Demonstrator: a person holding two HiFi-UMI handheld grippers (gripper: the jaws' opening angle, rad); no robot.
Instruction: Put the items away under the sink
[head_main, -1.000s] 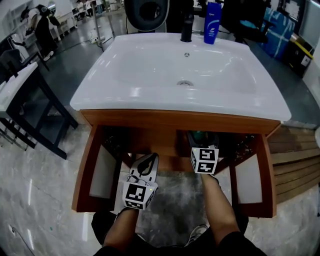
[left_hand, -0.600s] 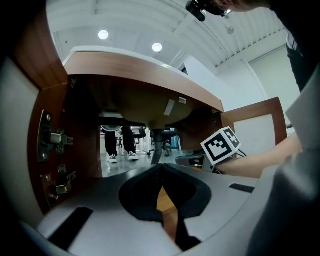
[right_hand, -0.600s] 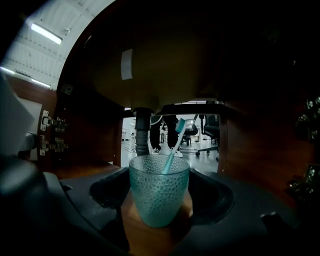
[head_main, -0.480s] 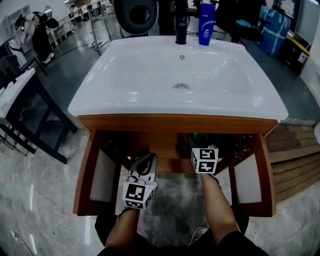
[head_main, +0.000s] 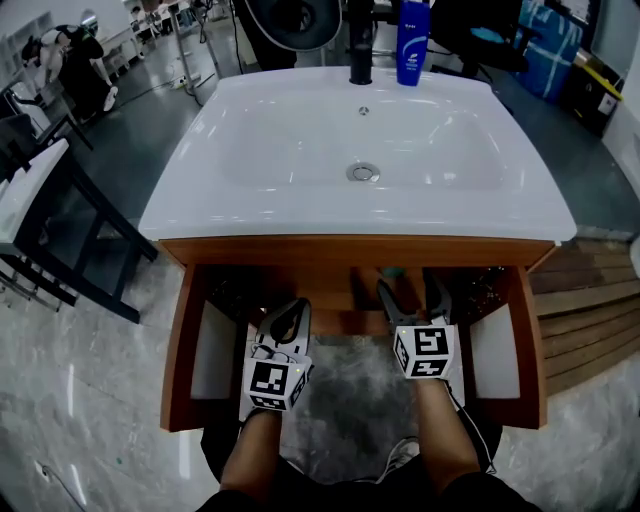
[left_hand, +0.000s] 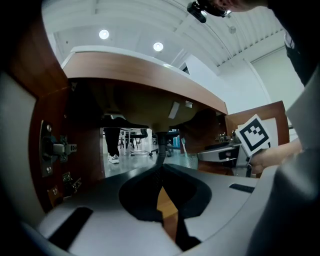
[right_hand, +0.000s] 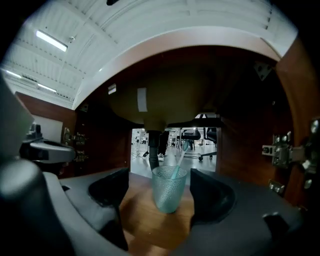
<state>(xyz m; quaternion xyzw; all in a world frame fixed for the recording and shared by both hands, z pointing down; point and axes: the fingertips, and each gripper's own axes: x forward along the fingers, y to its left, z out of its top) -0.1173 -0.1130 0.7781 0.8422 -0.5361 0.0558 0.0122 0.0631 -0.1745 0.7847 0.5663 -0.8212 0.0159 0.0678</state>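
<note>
A teal ribbed cup (right_hand: 169, 189) with a toothbrush (right_hand: 179, 159) in it stands upright on the wooden shelf (right_hand: 145, 222) under the sink. My right gripper (head_main: 410, 293) is open just in front of the cup, a jaw on each side and neither touching it. In the head view only a sliver of the cup (head_main: 392, 271) shows under the counter edge. My left gripper (head_main: 293, 312) is shut and empty, held at the cabinet's mouth, its tips (left_hand: 161, 171) pointing at the drain pipe (left_hand: 161, 147).
Both cabinet doors (head_main: 205, 352) (head_main: 497, 355) stand open to either side. A blue bottle (head_main: 411, 28) and a black tap (head_main: 360, 42) sit at the back of the white basin (head_main: 250, 110). The basin's underside (right_hand: 160, 102) hangs low over the shelf. Door hinges (right_hand: 282, 150) stick out on the right wall.
My right gripper has drawn back out from under the counter toward me, so its jaws now show in the head view. The left gripper has hardly moved.
</note>
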